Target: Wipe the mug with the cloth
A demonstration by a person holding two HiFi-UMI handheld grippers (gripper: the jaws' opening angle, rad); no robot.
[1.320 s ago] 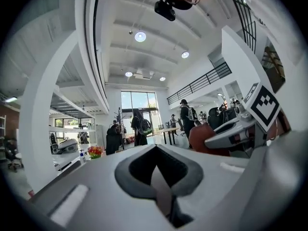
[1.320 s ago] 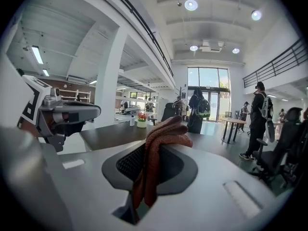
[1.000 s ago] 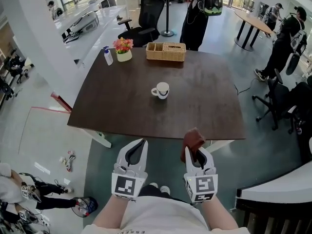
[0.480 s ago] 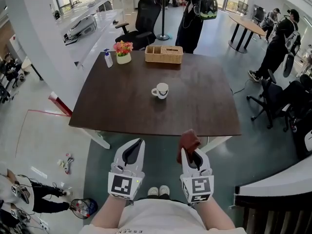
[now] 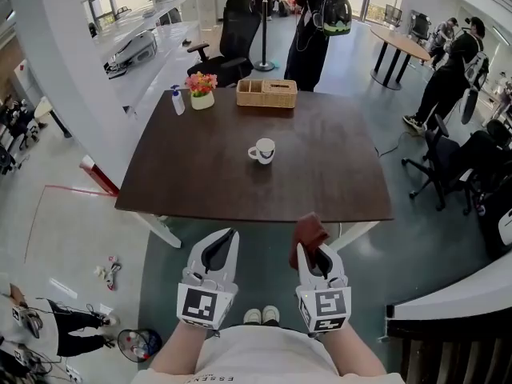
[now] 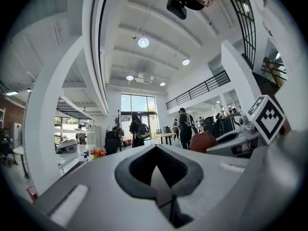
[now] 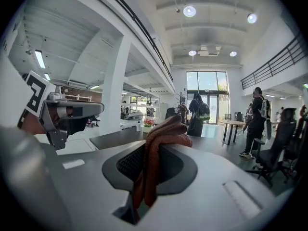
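Observation:
A white mug (image 5: 263, 150) stands near the middle of the dark brown table (image 5: 200, 182), handle to its left. My right gripper (image 5: 318, 250) is held below the table's near edge, shut on a reddish-brown cloth (image 5: 308, 234) that bunches up above its jaws; the same cloth (image 7: 156, 148) fills the right gripper view. My left gripper (image 5: 222, 246) is beside it, short of the table, shut with nothing between its jaws. The left gripper (image 6: 159, 182) shows its jaws pressed together in its own view.
At the table's far edge are a wicker basket (image 5: 266, 93), a pot of flowers (image 5: 202, 89) and a spray bottle (image 5: 177, 100). A person with a backpack (image 5: 316, 22) stands behind the table beside a black office chair (image 5: 232, 34). More people and chairs are at the right.
Both grippers have stayed low in front of me, the cloth still held. The view has shifted slightly, so the table sits a little higher and farther.

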